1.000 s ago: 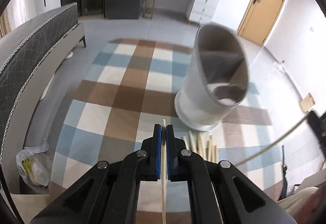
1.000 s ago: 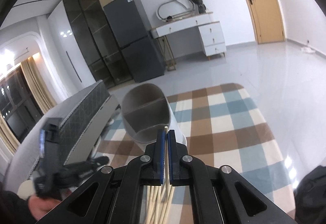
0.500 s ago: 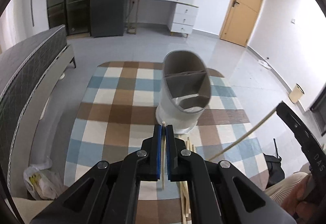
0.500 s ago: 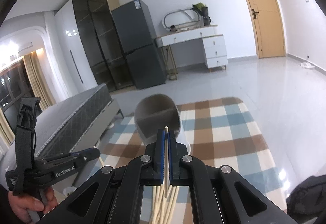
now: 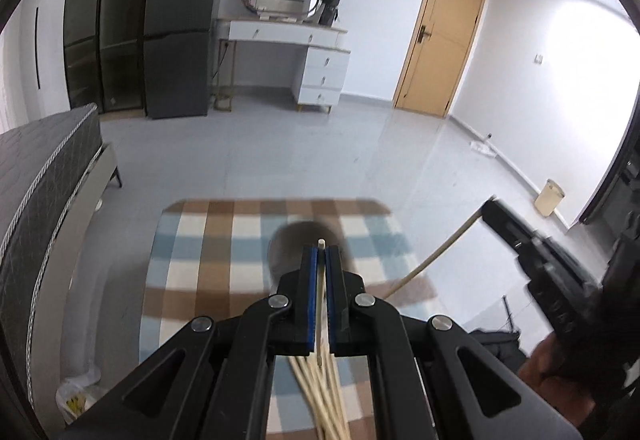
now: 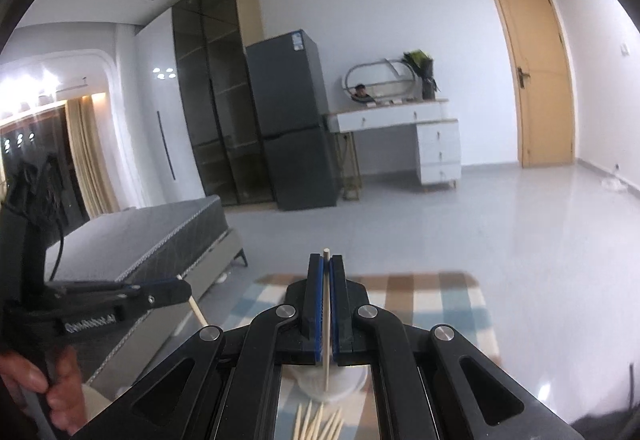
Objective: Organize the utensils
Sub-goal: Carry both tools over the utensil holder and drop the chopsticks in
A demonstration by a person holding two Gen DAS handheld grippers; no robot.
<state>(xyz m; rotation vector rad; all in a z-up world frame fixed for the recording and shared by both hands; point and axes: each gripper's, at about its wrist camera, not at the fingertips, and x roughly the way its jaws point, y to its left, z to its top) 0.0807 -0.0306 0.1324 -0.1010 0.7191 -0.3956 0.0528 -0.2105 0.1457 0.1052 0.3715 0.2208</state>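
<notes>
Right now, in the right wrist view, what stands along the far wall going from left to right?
Glass-door cabinet → dark refrigerator → white dressing table with oval mirror and potted plant on top → wooden door.

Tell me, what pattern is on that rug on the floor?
The rug is a plaid of brown, pale blue and cream squares, clearest in the left wrist view.

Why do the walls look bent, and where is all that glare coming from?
Both views: fisheye lenses curve the door and walls, darkening the corners. Right wrist view: bright lamps flare at left. Left wrist view: the rug and holder are soft; the left tool and its chopstick stay sharper.
</notes>
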